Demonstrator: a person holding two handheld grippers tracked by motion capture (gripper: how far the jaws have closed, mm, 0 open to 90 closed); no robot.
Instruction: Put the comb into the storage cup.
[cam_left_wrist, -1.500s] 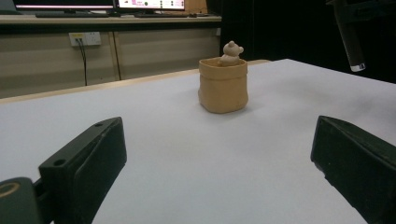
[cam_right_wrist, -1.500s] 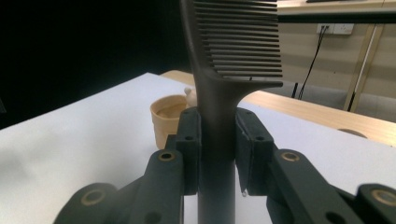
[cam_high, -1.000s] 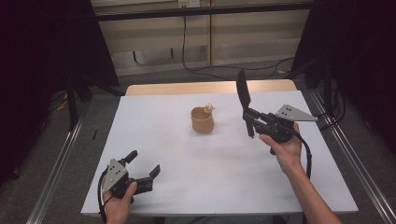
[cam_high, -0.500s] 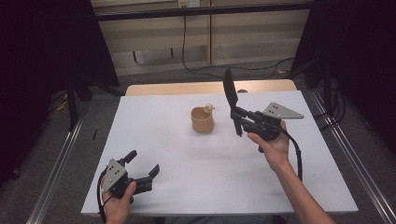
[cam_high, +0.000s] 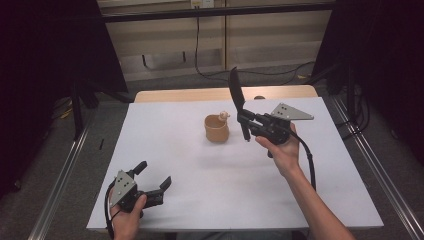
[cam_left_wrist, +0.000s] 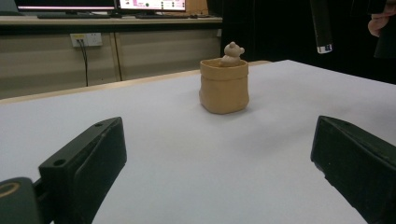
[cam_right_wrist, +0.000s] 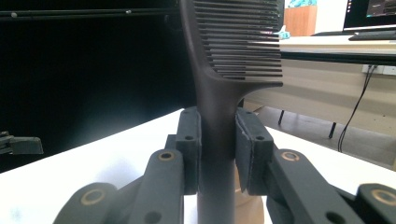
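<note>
**Right gripper carries comb, handle end beside the pot**

Right gripper (cam_high: 248, 121) clamps a black comb (cam_high: 236, 96) by its handle; in the right gripper view both pads press on the handle (cam_right_wrist: 215, 140) and the toothed part stands above the jaws. The comb's long axis runs nearly upright, leaning a little: teeth at the top, the handle's lower end hanging below the jaws. That lower end is the near thing to watch. To the gripper's left, close by and lower down on the table (cam_high: 260, 195), sits a tan pot (cam_high: 216, 129) with a small bear figure (cam_high: 223, 116) at its rim. From above, the handle end hangs just right of the pot, apart from it, and seems above its rim. If the comb is meant for the pot, my guess is it needs a short shift left, then a drop along its own axis.

Farther off, at the table's near left corner, the left gripper (cam_high: 153, 180) rests in the hand, jaws wide apart and empty. Through them the pot (cam_left_wrist: 223, 87) stands well ahead, so the right hand is much the nearer.
</note>
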